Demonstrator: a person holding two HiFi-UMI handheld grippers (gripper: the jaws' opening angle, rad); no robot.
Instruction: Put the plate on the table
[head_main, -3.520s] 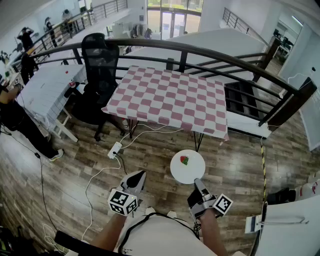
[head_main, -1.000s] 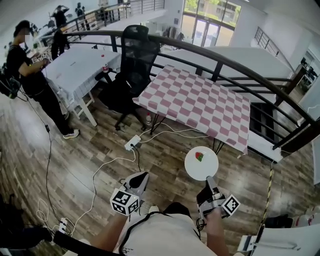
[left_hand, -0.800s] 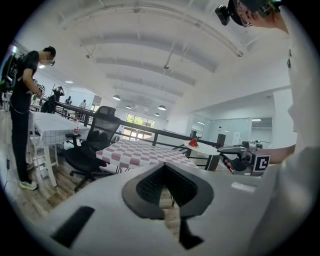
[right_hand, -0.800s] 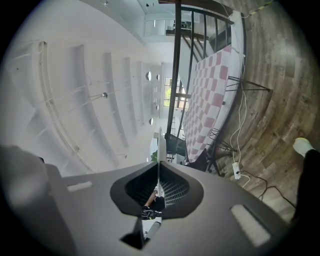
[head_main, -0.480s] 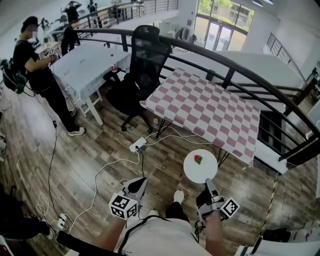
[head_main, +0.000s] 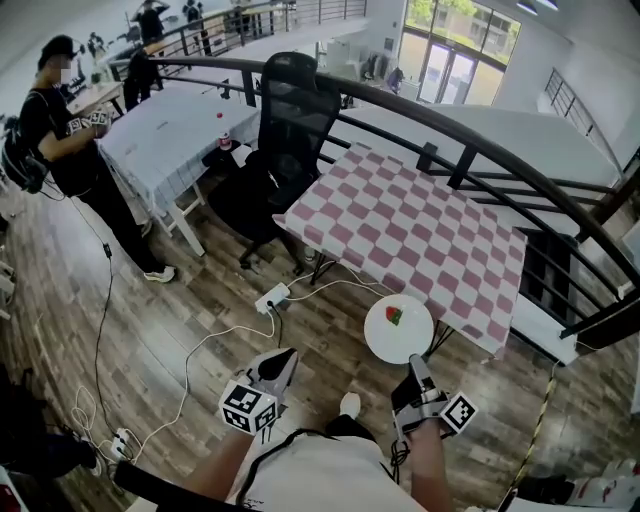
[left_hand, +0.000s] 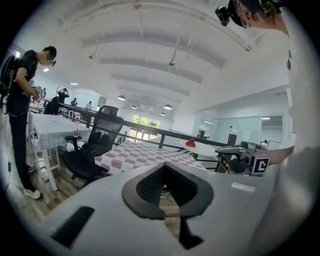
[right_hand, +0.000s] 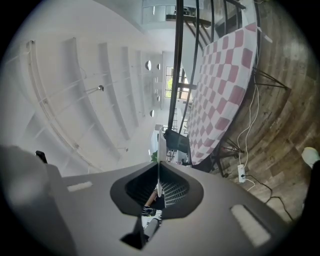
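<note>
A round white plate (head_main: 400, 335) with a small red and green item (head_main: 394, 315) on it hangs over the wooden floor, just short of the front edge of the pink-and-white checked table (head_main: 420, 225). My right gripper (head_main: 413, 366) is shut on the plate's near rim. In the right gripper view the plate (right_hand: 161, 147) shows edge-on as a thin white line between the closed jaws of that gripper (right_hand: 158, 166). My left gripper (head_main: 284, 358) is held low at the left, shut and empty. The left gripper view shows its own tips (left_hand: 165, 165) together, and the plate (left_hand: 206, 149) to the right.
A black office chair (head_main: 288, 110) stands at the checked table's left corner. Beyond it is a white table (head_main: 165, 130) with a person (head_main: 60, 130) beside it. A power strip (head_main: 271, 297) and cables lie on the floor. A dark railing (head_main: 470, 135) runs behind the table.
The checked table has come closer and the plate now sits nearer its front edge. Both grippers keep their pose, the right one still gripping the plate.
</note>
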